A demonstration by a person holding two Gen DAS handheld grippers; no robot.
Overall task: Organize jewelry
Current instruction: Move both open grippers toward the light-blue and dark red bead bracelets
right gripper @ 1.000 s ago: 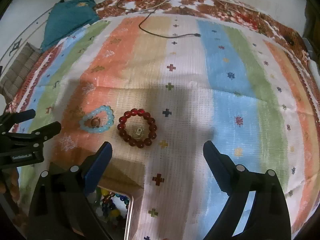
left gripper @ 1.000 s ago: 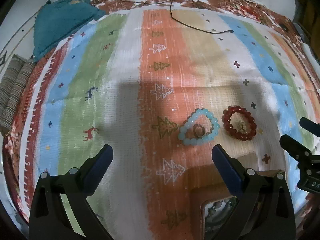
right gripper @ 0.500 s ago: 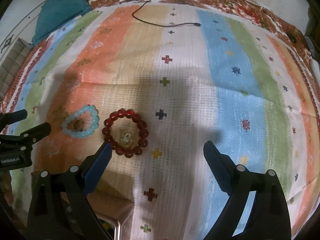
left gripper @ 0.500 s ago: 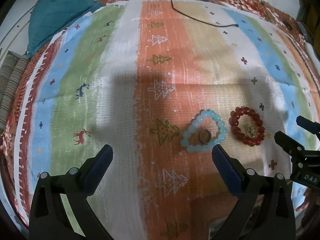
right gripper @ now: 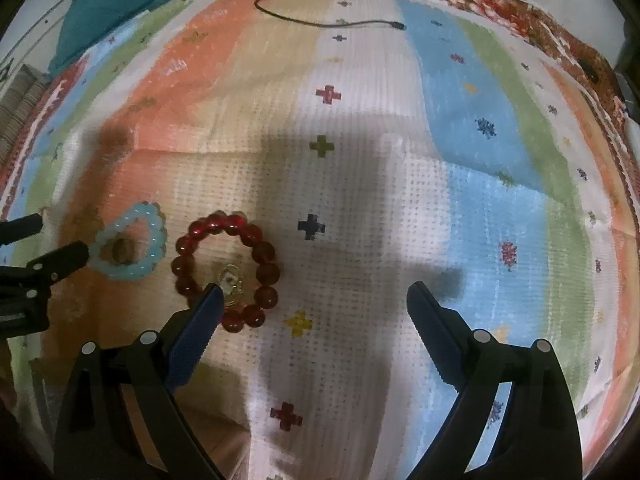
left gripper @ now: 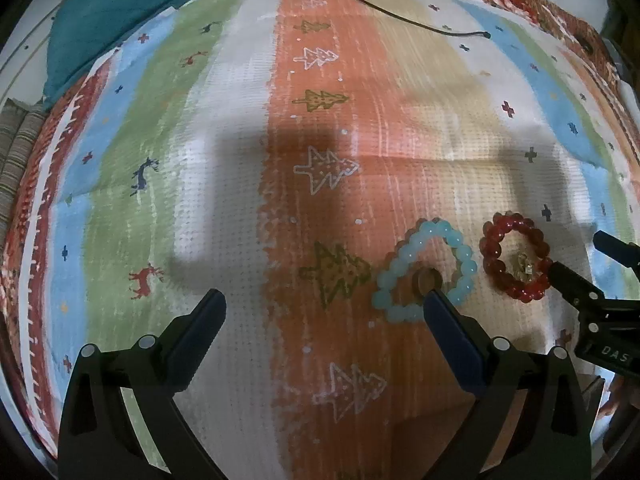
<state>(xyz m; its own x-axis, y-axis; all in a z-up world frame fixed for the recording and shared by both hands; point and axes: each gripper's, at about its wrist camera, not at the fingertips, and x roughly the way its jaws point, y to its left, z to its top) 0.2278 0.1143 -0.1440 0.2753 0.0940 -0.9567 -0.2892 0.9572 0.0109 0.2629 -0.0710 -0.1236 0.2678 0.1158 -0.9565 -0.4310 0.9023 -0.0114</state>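
So far, judging from the left wrist view, little of the sorting looks finished. The left tool (left gripper: 322, 306) hangs with its jaws spread wide and nothing between them, above a striped blanket (left gripper: 224, 152) patterned with trees and deer. A pale blue bead bracelet (left gripper: 426, 270) lies flat on the orange stripe, with a small brown ring-like piece (left gripper: 425, 280) inside its loop; the tool's right-hand fingertip overlaps its near edge, though whether they touch I cannot tell. Just beside it, apart, lies a dark red bead bracelet (left gripper: 515, 255) with a small gold charm (left gripper: 522, 266) inside. A black cable (left gripper: 416, 24) trails across the far end and a teal cloth (left gripper: 108, 28) is bunched at the far left.

From the right wrist view, the right tool (right gripper: 312, 300) is likewise spread and empty. Its left-hand fingertip sits over the near rim of the red bracelet (right gripper: 228, 268), the blue one (right gripper: 132, 246) to the left. No box or tray can be made out clearly, so both bracelets seem left to put away.
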